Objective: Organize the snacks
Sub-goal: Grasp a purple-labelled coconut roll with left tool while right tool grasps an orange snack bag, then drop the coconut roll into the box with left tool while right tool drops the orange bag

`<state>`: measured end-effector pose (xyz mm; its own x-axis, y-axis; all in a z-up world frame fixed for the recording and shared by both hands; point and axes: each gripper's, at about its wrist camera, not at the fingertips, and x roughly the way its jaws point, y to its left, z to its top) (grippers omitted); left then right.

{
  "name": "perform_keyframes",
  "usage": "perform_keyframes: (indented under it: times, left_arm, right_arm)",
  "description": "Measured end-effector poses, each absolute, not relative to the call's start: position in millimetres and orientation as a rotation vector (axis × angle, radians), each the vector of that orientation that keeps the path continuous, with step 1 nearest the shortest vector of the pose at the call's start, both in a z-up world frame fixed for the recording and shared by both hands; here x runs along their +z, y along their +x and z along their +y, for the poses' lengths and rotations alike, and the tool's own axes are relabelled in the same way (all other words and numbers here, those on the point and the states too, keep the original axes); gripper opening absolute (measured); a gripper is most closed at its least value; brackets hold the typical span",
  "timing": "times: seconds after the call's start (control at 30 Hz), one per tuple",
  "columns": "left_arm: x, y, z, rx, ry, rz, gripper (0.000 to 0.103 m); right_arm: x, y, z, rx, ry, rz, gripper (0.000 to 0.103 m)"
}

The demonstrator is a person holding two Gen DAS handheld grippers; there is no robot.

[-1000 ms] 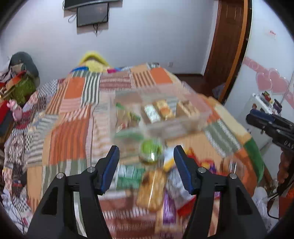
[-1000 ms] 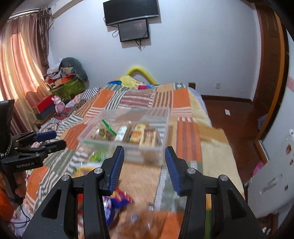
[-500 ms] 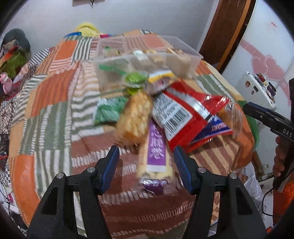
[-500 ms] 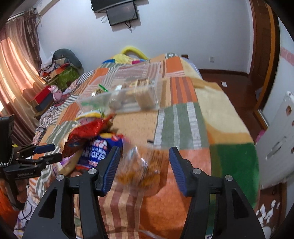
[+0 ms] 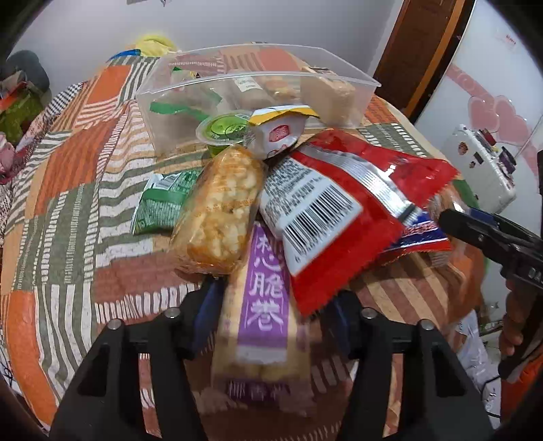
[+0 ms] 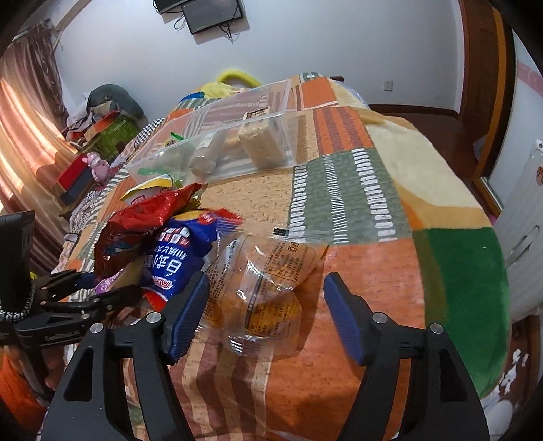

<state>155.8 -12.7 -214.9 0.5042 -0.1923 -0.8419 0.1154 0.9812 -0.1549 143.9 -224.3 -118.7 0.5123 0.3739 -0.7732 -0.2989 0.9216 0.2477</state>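
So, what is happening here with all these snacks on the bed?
A person holds a gripper in each hand and is sorting snacks on a patchwork blanket. The left gripper is open around a purple-labelled wafer pack, whose far end lies under a red bag. The right gripper is open around a clear cookie packet. Neither looks lifted. A clear plastic bin beyond the pile already holds a few snacks.

A patchwork blanket point(image 6: 356, 190) in orange, green and stripes covers the bed. On the far wall hangs a dark screen point(image 6: 212, 15). Far left, curtains point(image 6: 23, 112) glow beside a cluttered heap point(image 6: 101, 115). A wooden door point(image 5: 424, 51) stands right.
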Motion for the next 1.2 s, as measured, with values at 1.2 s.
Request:
perform_keyframes:
  times: [1.2]
  left_arm:
    - [-112,136,26,-0.145,-0.118,0.787,0.045]
  right_arm:
    - [-57,157,-220,0.43,0.115,0.761,0.04]
